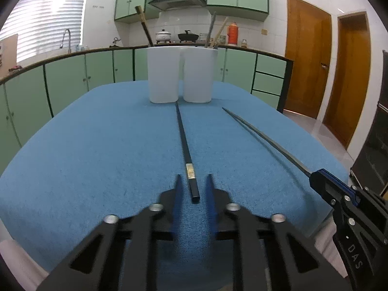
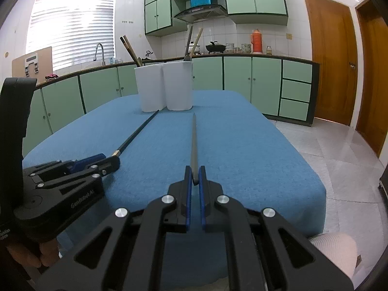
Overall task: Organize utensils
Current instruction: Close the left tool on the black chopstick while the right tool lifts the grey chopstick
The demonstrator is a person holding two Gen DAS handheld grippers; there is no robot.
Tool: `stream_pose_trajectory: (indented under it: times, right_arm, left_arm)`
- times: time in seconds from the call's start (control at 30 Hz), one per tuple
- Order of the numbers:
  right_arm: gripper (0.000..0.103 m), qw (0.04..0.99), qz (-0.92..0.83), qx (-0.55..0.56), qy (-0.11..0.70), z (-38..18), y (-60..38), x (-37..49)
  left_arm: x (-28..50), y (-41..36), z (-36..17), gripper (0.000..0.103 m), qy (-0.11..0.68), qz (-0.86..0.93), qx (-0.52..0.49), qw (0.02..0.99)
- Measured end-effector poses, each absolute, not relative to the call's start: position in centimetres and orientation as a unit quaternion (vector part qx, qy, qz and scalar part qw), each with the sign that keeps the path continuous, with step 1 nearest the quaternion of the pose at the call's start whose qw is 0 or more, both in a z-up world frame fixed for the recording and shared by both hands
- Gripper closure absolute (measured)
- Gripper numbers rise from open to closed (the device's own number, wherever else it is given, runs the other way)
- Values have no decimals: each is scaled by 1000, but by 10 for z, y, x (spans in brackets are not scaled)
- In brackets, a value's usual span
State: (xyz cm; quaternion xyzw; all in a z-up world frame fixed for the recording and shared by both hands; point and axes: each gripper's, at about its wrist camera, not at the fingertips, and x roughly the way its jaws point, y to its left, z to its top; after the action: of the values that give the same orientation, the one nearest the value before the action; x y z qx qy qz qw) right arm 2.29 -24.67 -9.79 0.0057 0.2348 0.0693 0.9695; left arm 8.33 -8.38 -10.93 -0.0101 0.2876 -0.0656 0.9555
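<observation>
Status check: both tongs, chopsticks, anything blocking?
Left tongs astride black chopstick, pads not yet pressing. Right tongs shut on grey chopstick. White holders ahead, path clear.

The left tongs (image 1: 193,181) are smeared by motion blur, so whether their blue pads touch the black chopstick (image 1: 185,150) between them cannot be told. The lower ends of the utensils standing in the two white holders (image 1: 180,75) are hidden by the holders' walls. The right tongs' (image 2: 195,175) body is cut off by the bottom edge, as is the hand (image 2: 46,254) behind the left tool.
</observation>
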Motion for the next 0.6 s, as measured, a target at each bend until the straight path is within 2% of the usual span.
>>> stream_pose_trajectory:
  times: [0.33,0.6]
  right_arm:
    - [98,974,68,4,216,-87,-254,16]
    - [98,983,80,-14,164,-42,-258,11]
  left_arm:
    - [76,-79,-99,97,276,-59,-5,959]
    - [56,-65,-50,97,211,-59,11,976]
